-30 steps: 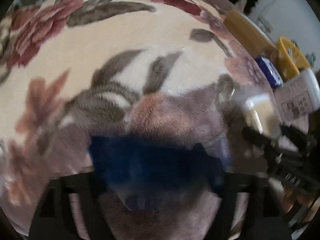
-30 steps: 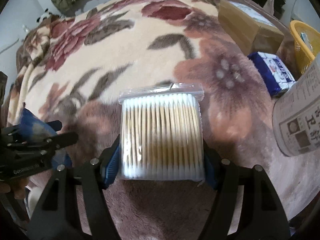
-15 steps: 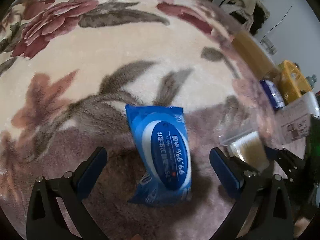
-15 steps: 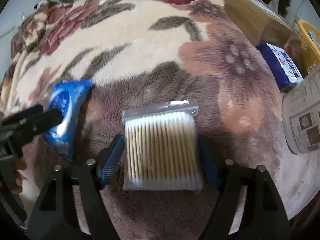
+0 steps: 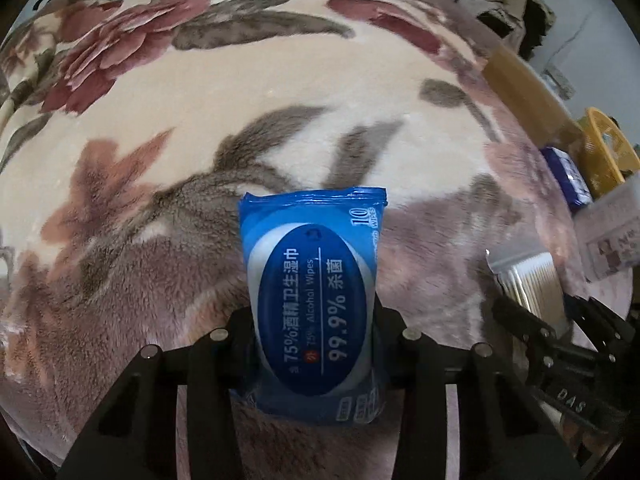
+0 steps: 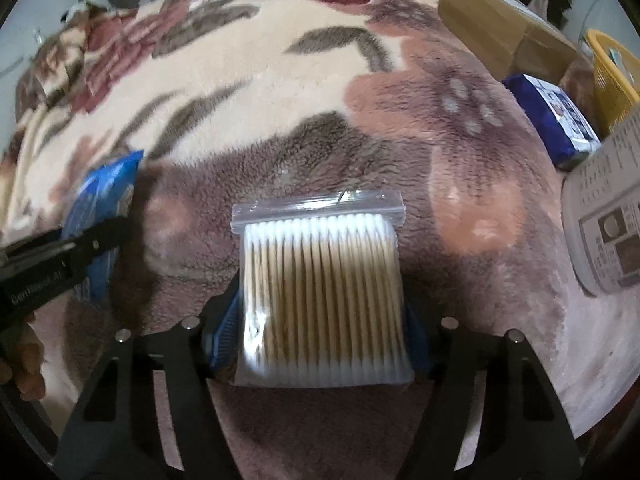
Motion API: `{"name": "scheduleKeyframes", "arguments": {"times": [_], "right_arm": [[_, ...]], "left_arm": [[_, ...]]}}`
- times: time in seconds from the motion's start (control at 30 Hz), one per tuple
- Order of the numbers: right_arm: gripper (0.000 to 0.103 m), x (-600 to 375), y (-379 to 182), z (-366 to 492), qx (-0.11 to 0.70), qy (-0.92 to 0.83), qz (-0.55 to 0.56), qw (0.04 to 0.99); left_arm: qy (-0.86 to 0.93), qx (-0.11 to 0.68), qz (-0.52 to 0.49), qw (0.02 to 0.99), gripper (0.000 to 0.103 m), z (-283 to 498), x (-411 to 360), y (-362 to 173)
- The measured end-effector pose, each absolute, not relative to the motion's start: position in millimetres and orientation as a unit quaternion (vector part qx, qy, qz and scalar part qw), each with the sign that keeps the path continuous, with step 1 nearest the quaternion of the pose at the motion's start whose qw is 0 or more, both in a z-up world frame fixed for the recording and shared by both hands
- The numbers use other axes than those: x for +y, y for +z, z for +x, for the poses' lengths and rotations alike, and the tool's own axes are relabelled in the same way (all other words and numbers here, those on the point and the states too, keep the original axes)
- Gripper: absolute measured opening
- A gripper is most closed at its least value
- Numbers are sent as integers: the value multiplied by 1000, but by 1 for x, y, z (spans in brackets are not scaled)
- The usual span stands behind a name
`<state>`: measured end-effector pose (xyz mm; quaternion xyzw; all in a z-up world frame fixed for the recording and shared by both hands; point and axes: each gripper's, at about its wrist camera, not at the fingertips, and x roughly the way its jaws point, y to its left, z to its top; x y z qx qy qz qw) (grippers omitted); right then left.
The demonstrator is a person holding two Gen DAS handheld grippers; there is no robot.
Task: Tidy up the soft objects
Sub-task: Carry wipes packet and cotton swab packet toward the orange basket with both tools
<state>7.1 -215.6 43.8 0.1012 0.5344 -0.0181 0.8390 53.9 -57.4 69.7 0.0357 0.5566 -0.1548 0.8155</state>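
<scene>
wipes pack (image 5: 316, 304) now between closing left gripper (image 5: 314, 344), lower edge hidden

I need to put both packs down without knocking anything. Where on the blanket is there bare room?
The widest bare stretch is the cream part of the blanket, beyond the wipes pack and toward the red flowers. It is crowded at the right edge: cardboard box, yellow basket, dark blue packet and white container, beside the cotton swab bag.
</scene>
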Motion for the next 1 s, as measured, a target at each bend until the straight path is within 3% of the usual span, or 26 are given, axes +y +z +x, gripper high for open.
{"name": "scheduleKeyframes", "arguments": {"times": [1.0], "right_arm": [[68, -275, 100, -44, 498, -73, 117, 856]], "left_arm": [[-225, 527, 76, 816, 44, 12, -151, 114]]}}
